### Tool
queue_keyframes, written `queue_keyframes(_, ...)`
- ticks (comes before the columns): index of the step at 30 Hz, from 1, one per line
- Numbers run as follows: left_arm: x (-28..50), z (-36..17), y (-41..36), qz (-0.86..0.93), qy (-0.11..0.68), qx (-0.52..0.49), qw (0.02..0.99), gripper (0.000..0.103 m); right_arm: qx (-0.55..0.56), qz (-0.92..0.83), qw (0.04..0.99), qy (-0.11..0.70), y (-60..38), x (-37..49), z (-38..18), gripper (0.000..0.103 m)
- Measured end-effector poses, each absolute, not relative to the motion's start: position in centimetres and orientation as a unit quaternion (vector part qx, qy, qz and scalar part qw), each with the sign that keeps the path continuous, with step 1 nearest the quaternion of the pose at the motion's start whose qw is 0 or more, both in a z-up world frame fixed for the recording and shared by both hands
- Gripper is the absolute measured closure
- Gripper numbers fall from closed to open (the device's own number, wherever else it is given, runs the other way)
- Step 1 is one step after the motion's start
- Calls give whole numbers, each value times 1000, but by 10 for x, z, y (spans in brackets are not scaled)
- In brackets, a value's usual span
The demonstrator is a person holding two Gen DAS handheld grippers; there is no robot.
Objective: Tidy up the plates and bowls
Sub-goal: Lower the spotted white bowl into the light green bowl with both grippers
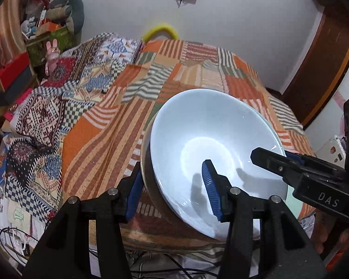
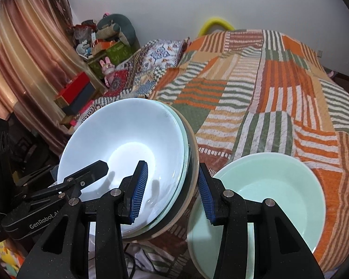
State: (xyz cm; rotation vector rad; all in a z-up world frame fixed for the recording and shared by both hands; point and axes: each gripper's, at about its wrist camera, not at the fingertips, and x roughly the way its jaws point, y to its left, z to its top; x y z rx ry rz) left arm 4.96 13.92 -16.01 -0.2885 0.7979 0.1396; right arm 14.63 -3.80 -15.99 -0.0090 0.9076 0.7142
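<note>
Writing, right gripper body: "DAS" in pale letters, read in the left wrist view.
Writing, left gripper body: "GenRobot.AI", partly cut off, read in the right wrist view.
Left gripper [image 1: 174,191]: clamped on the left rim of the stack; one blue pad [image 1: 210,189] inside the top bowl, the other outside against the dark underside; pointed down and forward over the bed.
Right gripper [image 2: 172,193]: clamped on the right rim of the same stack; left pad [image 2: 139,191] inside the bowl, right pad outside the rim; pointed down at a similar slant.
Stack [image 2: 190,153]: several nested dishes, held between both grippers above the near edge of the bed, tilted; layered rims showed white, pale green and a tan outer edge.
White bowl [image 1: 211,139]: topmost in the stack, glossy, with pad shadows on its inside.
Green bowl [image 2: 267,200]: pale mint, resting on the bed just right of the stack, apart from it, partly behind the right gripper.
Bed [image 2: 267,88]: covered in an orange, green and cream striped patchwork spread.
Hand [image 1: 323,232]: a part was seen below the right gripper at the right edge of the left wrist view.
Pink toy rabbit [image 2: 108,68]: among boxes by the curtain.
</note>
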Motion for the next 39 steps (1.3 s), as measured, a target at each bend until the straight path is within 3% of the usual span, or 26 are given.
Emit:
queue_keyframes(18,49,-121,90,34,356,-107,928,53,36,319,867,380,-93,134,-128,64)
queue_keyframes(39,71,-126,27,-15,382,-72,921,53,68,272,885,371,-156,127,-128,63)
